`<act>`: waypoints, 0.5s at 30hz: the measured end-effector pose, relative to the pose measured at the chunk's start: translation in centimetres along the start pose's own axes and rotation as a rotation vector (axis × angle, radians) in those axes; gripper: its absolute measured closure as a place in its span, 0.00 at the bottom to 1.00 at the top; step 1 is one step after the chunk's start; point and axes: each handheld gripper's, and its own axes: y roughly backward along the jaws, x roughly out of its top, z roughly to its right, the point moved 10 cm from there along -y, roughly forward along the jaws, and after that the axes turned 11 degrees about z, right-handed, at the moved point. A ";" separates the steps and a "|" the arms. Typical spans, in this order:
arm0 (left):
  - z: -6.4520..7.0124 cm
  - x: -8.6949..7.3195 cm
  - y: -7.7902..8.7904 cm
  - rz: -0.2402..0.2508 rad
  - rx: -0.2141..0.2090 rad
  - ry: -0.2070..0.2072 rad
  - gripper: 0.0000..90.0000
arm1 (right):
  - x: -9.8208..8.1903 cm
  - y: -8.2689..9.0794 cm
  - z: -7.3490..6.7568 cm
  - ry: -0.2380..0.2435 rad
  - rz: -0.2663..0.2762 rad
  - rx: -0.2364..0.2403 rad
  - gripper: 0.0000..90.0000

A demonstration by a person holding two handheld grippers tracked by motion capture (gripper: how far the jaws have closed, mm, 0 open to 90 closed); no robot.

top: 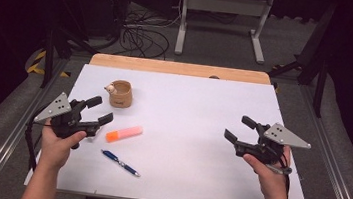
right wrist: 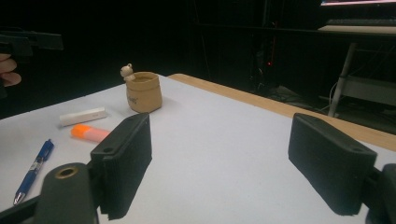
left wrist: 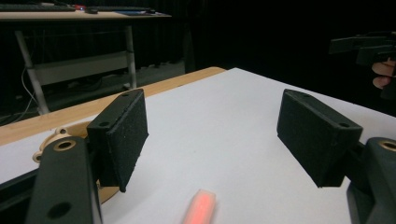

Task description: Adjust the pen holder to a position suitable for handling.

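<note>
The highlighter [top: 124, 134] lies flat on the white table [top: 197, 162], orange body with a paler pink end, just ahead of the left gripper [top: 102, 111] and nearest to it of all the things. In the left gripper view the highlighter [left wrist: 200, 207] shows blurred at the bottom edge, low between the two black jaws but touched by neither. That gripper's jaws stand spread with nothing between the pads; the left hand [top: 58, 144] holds it low over the table's left side.

Just beside the highlighter, toward the person, lies a blue pen [top: 120, 163], slanted. In the right gripper view a white stick [right wrist: 82, 116] lies beyond the highlighter [right wrist: 89, 133]; in the high view it is mostly hidden under the left gripper. Behind the highlighter stands a tan cup [top: 121, 94] with a small bear figure on its rim, upright.

The right gripper [top: 239, 129] is well apart, over the table's right side, held by the right hand [top: 269, 173]. Its jaws are spread too, empty, pointing across the table toward the cup.
</note>
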 end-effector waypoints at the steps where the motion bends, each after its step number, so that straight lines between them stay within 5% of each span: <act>1: 0.0 0.0 0.0 0.000 0.002 0.000 0.30 | 0.0 0.0 0.0 -0.004 0.002 -0.001 0.25; 15: -1.6 -0.3 -0.7 0.004 0.086 -0.002 0.40 | 0.3 0.1 -0.1 0.001 0.009 0.003 0.24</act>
